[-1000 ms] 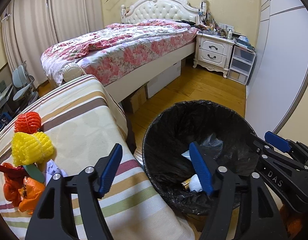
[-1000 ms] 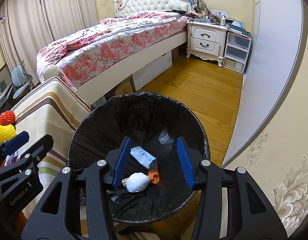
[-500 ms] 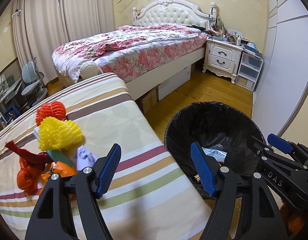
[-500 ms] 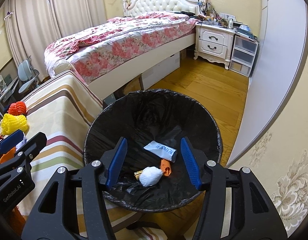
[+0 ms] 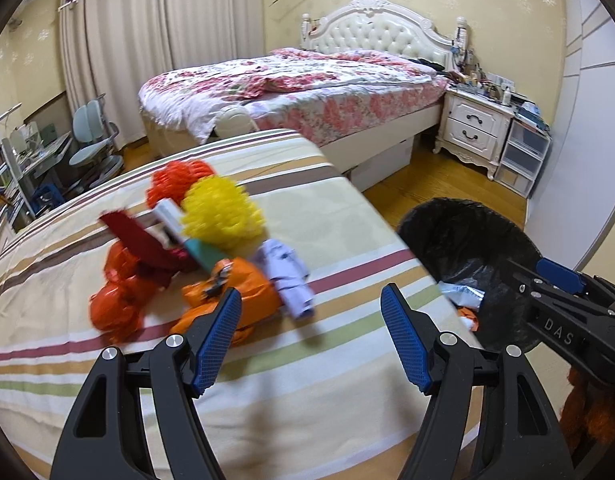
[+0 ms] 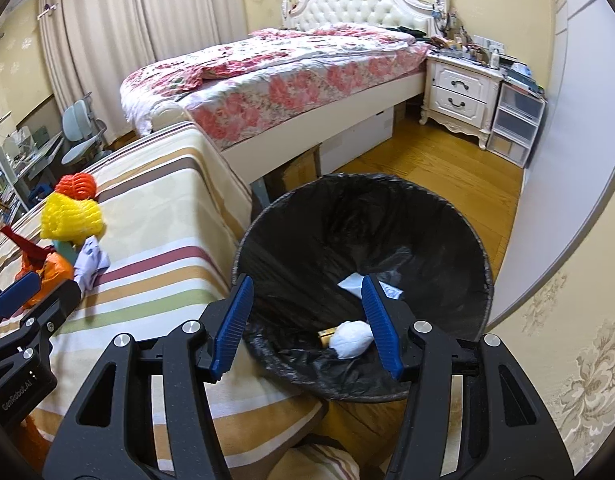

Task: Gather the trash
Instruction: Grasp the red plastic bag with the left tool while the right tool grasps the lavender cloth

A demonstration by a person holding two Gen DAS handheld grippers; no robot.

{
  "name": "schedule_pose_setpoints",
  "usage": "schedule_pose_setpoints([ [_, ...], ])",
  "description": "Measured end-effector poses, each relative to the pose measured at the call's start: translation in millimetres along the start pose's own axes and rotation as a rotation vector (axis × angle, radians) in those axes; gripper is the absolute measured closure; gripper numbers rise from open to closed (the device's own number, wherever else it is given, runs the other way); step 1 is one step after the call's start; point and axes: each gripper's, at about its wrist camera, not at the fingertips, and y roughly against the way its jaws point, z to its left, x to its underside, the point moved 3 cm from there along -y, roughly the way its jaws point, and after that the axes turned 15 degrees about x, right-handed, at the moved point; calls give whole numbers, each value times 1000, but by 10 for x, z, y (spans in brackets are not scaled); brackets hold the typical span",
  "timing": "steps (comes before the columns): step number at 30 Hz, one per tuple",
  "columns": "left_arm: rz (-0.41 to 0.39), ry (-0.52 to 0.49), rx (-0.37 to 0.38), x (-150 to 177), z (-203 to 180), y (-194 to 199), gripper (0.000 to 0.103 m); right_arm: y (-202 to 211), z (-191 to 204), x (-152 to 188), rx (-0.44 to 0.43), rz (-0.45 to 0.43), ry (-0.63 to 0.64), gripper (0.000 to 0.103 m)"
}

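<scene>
A heap of trash lies on the striped cloth: a yellow foam net, an orange foam net, orange plastic bags, a red wrapper and a crumpled lilac paper. My left gripper is open and empty, just in front of the heap. My right gripper is open and empty above the black-lined bin, which holds a white wad and a wrapper. The heap also shows in the right wrist view.
The bin stands on the wooden floor at the right edge of the striped surface. A bed with a floral cover and a white nightstand stand behind. A white wardrobe wall runs along the right. Desk chairs are at the far left.
My left gripper has swung left from over the bin to the trash heap on the striped cloth. My right gripper has drawn back slightly from the bin, staying open.
</scene>
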Motion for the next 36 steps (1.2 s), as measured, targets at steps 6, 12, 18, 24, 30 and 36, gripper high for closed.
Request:
schedule_pose_setpoints([
  [6, -12, 48, -48, 104, 294, 166, 33, 102, 234, 54, -39, -5, 42, 48],
  [12, -18, 98, -95, 216, 598, 309, 33, 196, 473, 92, -70, -11, 85, 48],
  [18, -19, 169, -146, 314, 982, 413, 33, 276, 745, 114, -102, -18, 136, 48],
  [24, -23, 222, -174, 304, 1289, 455, 33, 343, 1011, 123, -128, -27, 189, 48],
  [30, -8, 230, -154, 245, 1401, 369, 33, 408, 1202, 80, -136, -43, 220, 48],
  [36, 29, 234, -113, 218, 1447, 249, 38, 420, 1295, -24, -134, -56, 227, 48],
])
